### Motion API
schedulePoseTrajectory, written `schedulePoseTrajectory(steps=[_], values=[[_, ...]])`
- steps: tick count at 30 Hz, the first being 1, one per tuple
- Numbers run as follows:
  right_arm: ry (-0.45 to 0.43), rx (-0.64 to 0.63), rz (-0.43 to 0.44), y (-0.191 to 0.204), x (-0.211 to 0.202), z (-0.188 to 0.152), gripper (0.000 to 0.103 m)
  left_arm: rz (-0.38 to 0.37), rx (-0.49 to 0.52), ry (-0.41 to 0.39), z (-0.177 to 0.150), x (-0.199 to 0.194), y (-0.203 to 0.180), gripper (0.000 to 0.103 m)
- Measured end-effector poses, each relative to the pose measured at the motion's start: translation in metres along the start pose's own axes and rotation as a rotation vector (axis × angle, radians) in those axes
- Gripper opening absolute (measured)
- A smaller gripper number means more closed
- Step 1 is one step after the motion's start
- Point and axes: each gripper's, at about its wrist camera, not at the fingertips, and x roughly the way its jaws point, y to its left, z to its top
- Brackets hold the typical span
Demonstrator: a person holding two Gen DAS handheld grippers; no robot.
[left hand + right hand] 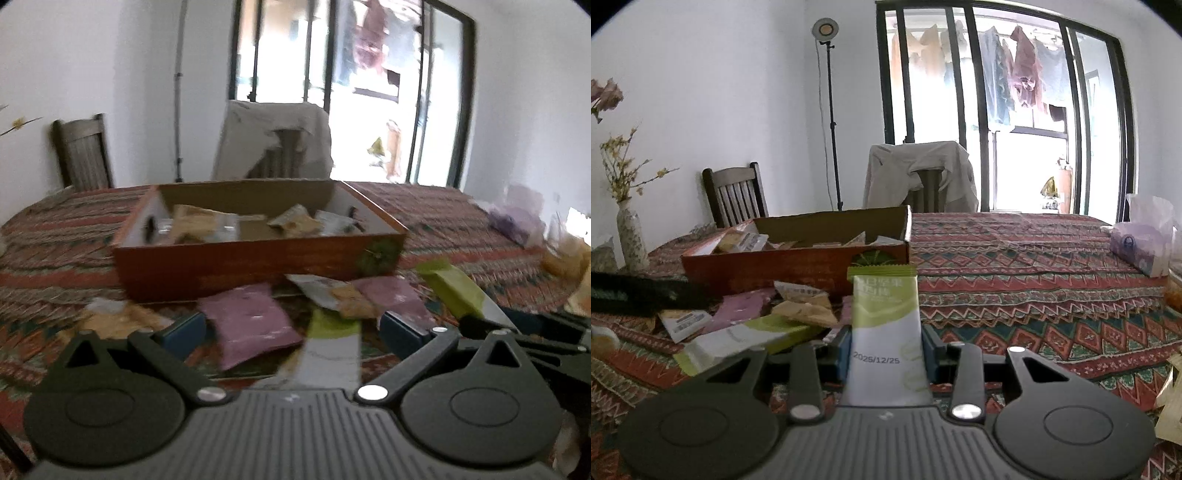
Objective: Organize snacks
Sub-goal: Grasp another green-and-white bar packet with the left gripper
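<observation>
An open orange cardboard box (255, 264) with several snack packets inside stands on the patterned tablecloth; it also shows in the right wrist view (798, 264). Loose packets lie in front of it: a pink packet (251, 325), a second pink packet (391, 295) and a green-and-white packet (332, 350). My left gripper (291, 332) is open and empty above them. My right gripper (886, 350) is shut on a green-and-white snack bar packet (884, 325), held upright; it also shows in the left wrist view (454, 290).
A tissue pack (1141, 247) lies at the table's right edge. A vase with flowers (629, 236) stands at the left. Two chairs (735, 195) stand behind the table, one draped with cloth (919, 177). More packets lie at the far right (565, 258).
</observation>
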Motion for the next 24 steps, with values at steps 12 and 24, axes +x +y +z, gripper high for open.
schedulePoseTrajectory(steps=[12,24], values=[[0.026,0.036,0.035,-0.019,0.011,-0.013,0.037,-0.026,0.144,0.152,-0.016,0.058,-0.037,0.042],[0.022,0.049,0.079,-0.02,0.014,-0.014,0.038,0.004,0.165,0.03,-0.011,0.021,-0.029,0.019]])
